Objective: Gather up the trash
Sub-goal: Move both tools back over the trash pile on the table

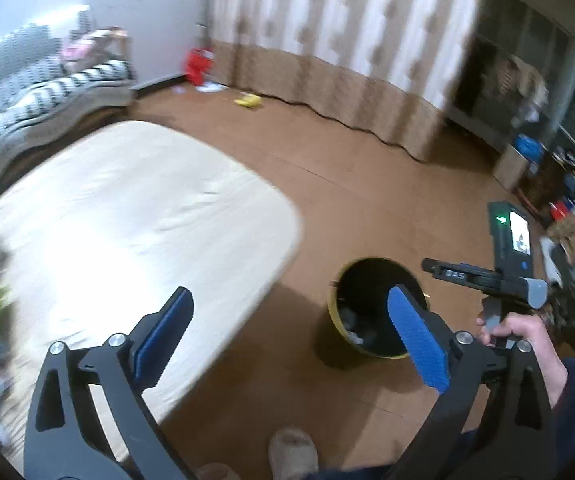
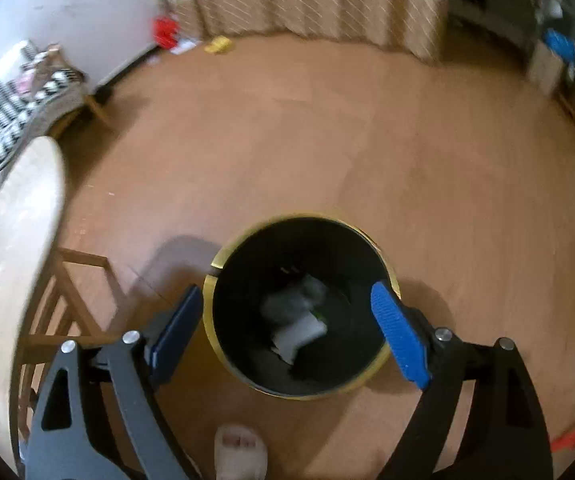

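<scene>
Now | right gripper [image 2: 287, 328] spread above bin [image 2: 379, 364] | left gripper [image 1: 291, 340] spread, empty

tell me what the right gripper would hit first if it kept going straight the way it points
Most likely the trash bin: the open right gripper points down into its dark mouth, so it would probably meet the pale trash inside. Nothing shows between; depth is unclear.

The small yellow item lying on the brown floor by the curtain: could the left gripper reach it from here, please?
Probably not. The small yellow item lies far across the brown floor, beyond the pale table. The open left gripper holds nothing, but the person must walk over.
</scene>
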The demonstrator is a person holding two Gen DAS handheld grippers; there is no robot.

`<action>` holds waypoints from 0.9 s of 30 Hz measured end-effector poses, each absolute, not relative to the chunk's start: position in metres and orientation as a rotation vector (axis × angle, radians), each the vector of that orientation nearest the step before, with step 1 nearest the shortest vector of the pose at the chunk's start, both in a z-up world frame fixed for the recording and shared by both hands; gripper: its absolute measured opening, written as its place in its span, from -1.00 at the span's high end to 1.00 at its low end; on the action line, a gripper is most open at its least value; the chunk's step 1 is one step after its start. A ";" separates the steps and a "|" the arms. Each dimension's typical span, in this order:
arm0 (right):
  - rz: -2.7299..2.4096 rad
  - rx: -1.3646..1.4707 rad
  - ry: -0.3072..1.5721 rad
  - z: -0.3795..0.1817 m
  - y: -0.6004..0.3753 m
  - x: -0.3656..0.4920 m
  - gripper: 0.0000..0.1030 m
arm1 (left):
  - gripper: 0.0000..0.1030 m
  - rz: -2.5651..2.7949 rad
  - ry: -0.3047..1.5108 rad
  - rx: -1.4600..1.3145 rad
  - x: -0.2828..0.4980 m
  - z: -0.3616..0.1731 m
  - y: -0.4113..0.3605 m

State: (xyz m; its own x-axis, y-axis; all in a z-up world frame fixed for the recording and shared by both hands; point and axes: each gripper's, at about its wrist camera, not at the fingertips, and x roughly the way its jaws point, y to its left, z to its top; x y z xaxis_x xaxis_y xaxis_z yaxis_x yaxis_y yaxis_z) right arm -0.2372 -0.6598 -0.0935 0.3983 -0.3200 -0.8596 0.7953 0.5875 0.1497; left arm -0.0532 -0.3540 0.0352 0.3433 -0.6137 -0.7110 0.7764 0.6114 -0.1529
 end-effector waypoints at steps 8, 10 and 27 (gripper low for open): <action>-0.470 0.580 0.777 -0.041 -0.569 -0.133 -0.61 | -0.87 -0.459 0.829 0.167 -0.001 0.045 -0.178; -0.397 0.548 0.728 -0.020 -0.535 -0.114 -0.68 | -0.87 -0.368 0.831 0.167 0.010 0.054 -0.140; 0.130 0.268 0.812 0.002 -0.271 -0.004 -0.68 | -0.87 -0.174 0.871 -0.031 0.079 -0.004 0.080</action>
State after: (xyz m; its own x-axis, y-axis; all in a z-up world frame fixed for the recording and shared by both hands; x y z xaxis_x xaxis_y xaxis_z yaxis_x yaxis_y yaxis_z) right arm -0.0045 -0.2711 0.0016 0.6824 0.2165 -0.6982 -0.0122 0.9584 0.2851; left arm 0.0788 0.0797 -0.0039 0.6309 -0.1644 -0.7583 0.1393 0.9854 -0.0977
